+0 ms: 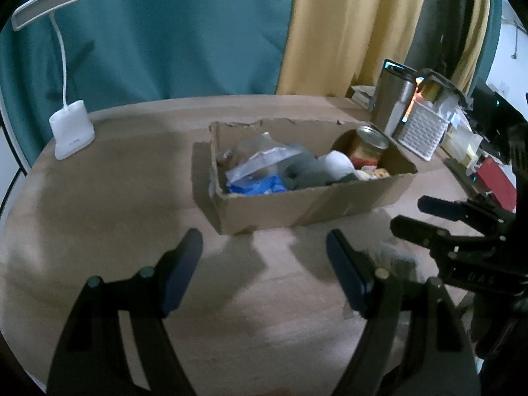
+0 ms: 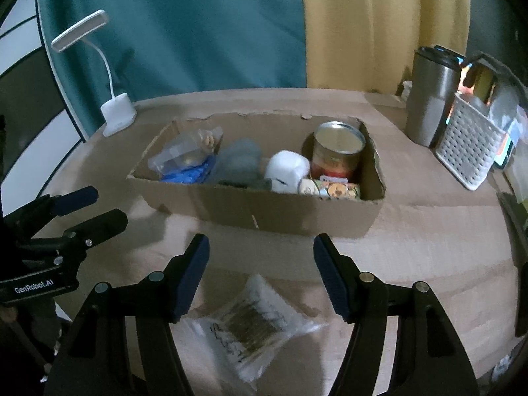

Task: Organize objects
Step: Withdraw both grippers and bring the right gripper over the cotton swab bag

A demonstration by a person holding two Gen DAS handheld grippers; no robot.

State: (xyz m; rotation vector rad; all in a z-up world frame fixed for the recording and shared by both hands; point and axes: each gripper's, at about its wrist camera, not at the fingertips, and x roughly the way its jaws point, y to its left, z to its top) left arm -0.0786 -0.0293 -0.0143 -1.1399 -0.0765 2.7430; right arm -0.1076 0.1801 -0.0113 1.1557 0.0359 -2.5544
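Teal and yellow curtains back the desk (image 2: 429, 231). Below the spread right claw (image 2: 260, 277) lies a clear packet (image 2: 254, 323); the cardboard box (image 2: 264, 211) sits beyond. Slippery film could slide from a shallow pinch. Left claw (image 1: 264, 264) spread, empty.

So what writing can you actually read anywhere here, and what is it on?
"GenRobot.AI": white letters on the left claw, seen from the right wrist view.
Tin can label: too blurred to read.
Clear packet on the table: dark scribble, unreadable.
White lamp base: a small mark, too small to read.
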